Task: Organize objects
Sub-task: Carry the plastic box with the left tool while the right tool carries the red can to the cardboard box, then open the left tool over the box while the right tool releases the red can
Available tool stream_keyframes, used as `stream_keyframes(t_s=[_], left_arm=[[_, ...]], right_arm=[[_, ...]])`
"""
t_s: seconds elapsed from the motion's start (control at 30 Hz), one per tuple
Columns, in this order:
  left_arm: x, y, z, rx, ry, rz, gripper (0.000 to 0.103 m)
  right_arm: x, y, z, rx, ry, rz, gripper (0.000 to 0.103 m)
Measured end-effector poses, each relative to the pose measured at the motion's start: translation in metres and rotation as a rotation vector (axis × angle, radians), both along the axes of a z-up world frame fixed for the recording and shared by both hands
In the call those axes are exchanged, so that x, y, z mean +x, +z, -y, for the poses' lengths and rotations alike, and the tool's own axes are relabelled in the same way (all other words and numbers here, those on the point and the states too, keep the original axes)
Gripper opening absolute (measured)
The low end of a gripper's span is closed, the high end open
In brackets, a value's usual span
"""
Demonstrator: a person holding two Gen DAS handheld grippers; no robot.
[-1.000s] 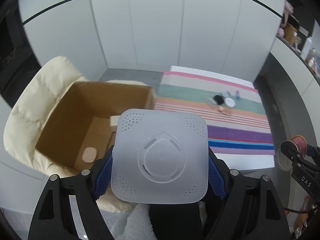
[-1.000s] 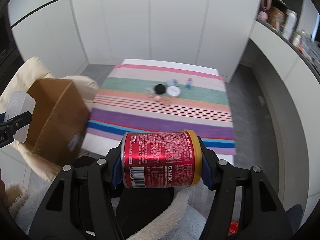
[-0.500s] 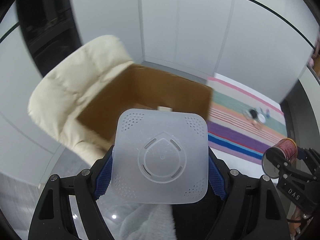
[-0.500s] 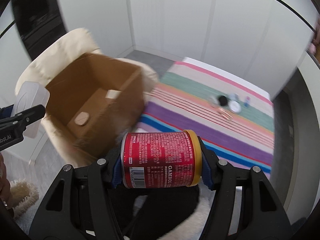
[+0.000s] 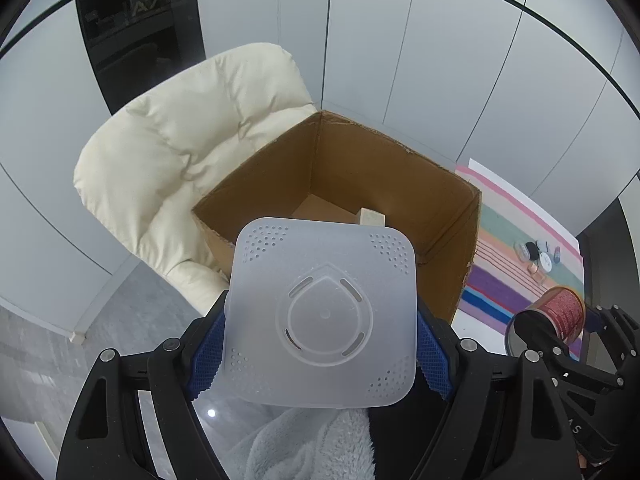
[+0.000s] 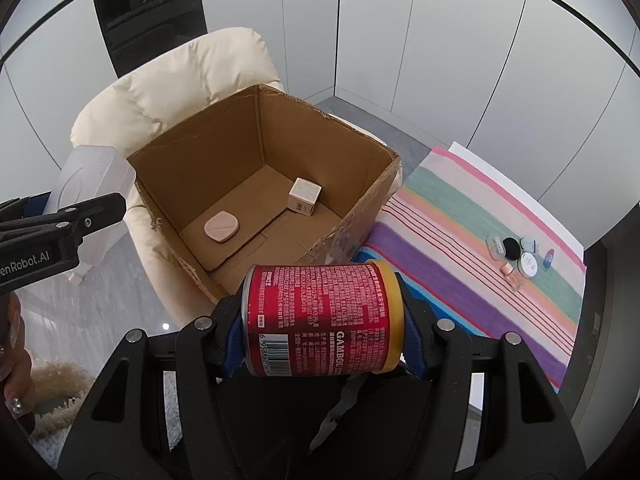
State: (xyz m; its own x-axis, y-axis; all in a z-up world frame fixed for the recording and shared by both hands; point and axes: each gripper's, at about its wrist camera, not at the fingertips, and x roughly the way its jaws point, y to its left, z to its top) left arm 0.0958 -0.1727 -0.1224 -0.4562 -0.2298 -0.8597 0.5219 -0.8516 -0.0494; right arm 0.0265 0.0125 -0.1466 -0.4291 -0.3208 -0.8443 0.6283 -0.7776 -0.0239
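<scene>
Red can (image 6: 322, 318) and white square lid (image 5: 322, 320) each pinched in jaws near cardboard box (image 6: 360, 200).

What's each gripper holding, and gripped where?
Left gripper: translucent square container, clamped across opposite side edges. Right gripper: red can, clamped end to end.

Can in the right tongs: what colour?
Red can, yellow band at one end; clearest in the right wrist view.
</scene>
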Motion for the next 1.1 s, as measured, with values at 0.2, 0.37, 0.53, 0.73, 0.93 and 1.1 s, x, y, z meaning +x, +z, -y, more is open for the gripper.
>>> stream_keyframes(t_s=[0.2,0.37,0.53,0.73,0.93,1.1], left_arm=[[-0.025,-0.009,0.006,-0.016,-0.01,0.0,0.082],[-0.053,-0.02,0.017,-0.044,0.004,-0.006,0.082],[-0.079,-0.033,0.034,-0.018,0.014,0.006,0.082],[-0.102,-0.041,0.043,-0.05,0.009,0.036,0.083],[-0.103,-0.04,0.048,-0.011,0.022,0.054,0.103],[-0.097,-0.036,0.055,-0.016,0.049,0.054,0.103]], right_arm=[[-0.024,-0.019,0.019,0.022,-0.005,0.002,0.064],[-0.049,-0.03,0.043,0.03,0.003,0.006,0.064],[-0.07,-0.037,0.066,0.046,0.02,-0.01,0.064],[-0.089,-0.043,0.089,0.041,0.026,-0.017,0.064],[-0.086,-0.037,0.1,0.017,0.088,-0.069,0.096],[-0.081,-0.038,0.104,0.003,0.101,-0.044,0.096]])
